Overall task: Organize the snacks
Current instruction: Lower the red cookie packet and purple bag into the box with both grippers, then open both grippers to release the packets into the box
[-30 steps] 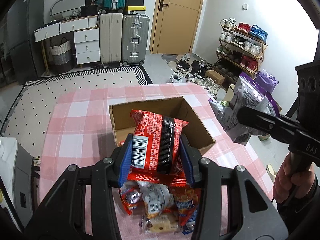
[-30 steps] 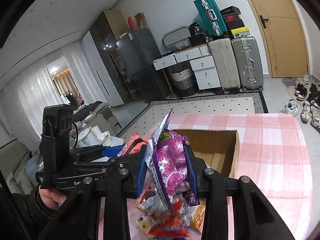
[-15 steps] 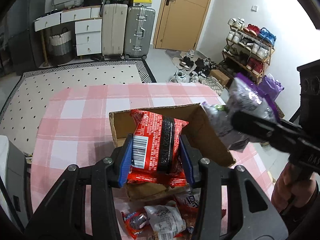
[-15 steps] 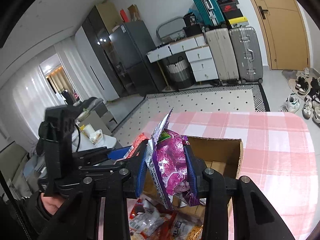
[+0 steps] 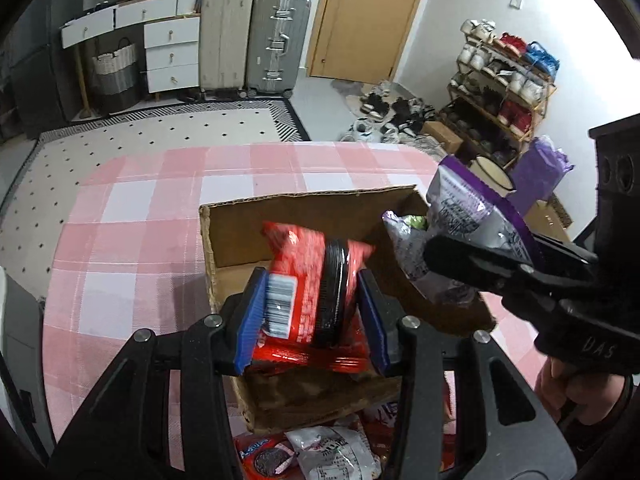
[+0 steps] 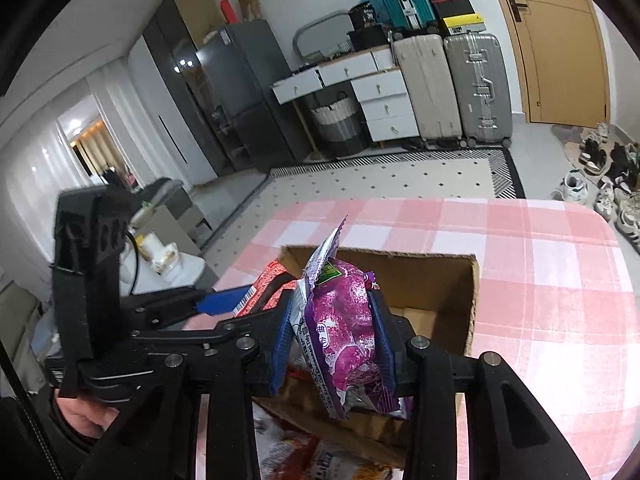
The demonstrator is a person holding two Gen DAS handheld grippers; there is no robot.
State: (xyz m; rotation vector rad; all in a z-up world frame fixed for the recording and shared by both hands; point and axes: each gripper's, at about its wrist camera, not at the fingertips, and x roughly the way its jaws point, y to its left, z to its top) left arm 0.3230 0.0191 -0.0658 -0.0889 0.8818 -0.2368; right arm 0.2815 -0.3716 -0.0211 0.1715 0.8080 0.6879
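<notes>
My left gripper (image 5: 312, 316) is shut on a red snack packet (image 5: 308, 292) and holds it over the near edge of an open cardboard box (image 5: 288, 212) on the pink checked tablecloth (image 5: 132, 240). My right gripper (image 6: 332, 340) is shut on a purple snack bag (image 6: 344, 328), held over the same box (image 6: 424, 280). In the left wrist view the purple bag (image 5: 460, 224) hangs over the box's right side. Several loose snack packets (image 5: 316, 452) lie on the table in front of the box.
Beyond the table lie a dotted rug (image 5: 160, 128), suitcases (image 5: 276, 40), white drawers (image 5: 172, 52) and a wooden door (image 5: 368, 16). A shoe rack (image 5: 504, 80) stands at the right. A dark fridge (image 6: 240, 92) stands at the left in the right wrist view.
Both grippers have moved forward with their packets, from above the loose snack pile to over the cardboard box. The box now sits closer and lower in both views.
</notes>
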